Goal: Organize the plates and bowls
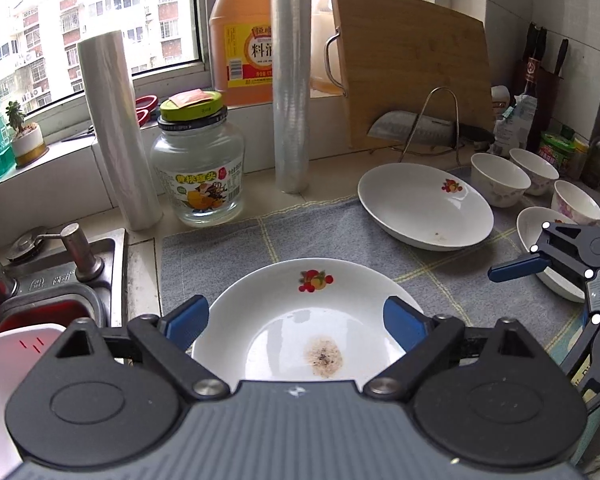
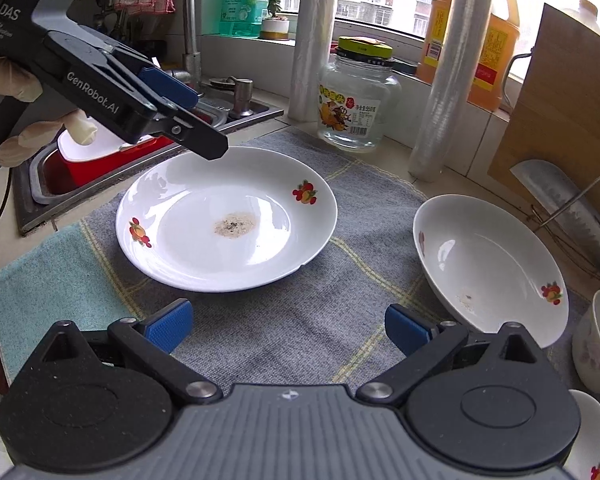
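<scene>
We've got L gripper (image 1: 296, 320) jaws wide over the stained plate (image 2: 228, 220), nothing gripped; R gripper (image 2: 288, 328) also wide, empty, above grey mat (image 2: 300, 344).

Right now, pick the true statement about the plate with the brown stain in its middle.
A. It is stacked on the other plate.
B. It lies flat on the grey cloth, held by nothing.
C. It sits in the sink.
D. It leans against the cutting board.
B: the stained plate rests alone on the grey cloth, with no fingers touching it.
</scene>
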Demonstrator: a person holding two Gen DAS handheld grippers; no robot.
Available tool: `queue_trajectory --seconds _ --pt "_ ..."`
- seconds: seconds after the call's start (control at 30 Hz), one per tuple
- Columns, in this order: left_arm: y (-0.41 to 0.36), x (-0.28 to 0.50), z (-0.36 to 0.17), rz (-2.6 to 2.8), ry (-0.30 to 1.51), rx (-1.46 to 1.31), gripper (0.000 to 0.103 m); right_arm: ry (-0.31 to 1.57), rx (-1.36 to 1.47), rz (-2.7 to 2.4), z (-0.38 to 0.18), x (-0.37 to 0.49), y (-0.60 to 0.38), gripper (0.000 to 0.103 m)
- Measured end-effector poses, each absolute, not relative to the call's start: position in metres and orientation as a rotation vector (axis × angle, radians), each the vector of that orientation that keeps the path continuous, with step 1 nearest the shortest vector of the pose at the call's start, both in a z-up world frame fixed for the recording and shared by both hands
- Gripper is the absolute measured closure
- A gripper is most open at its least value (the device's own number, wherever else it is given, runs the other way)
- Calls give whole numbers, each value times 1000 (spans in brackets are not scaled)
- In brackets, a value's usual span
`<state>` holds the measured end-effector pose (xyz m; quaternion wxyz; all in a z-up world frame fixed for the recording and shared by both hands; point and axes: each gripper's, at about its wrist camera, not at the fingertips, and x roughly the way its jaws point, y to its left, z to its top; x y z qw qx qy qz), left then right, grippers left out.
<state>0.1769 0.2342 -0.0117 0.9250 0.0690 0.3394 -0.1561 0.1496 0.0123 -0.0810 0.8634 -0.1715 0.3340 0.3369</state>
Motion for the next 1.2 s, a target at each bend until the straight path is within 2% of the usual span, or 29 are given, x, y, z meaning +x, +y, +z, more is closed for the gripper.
queue_trajectory --seconds 0.37,0.73,1.2 --pt "164 126 -22 -438 636 150 9 723 -249 424 -74 100 -52 0" --pt "91 110 -36 -571 693 156 9 751 -201 217 -76 64 -131 0" --pt "-1 120 -33 -453 737 116 9 779 -213 347 -97 77 -238 0"
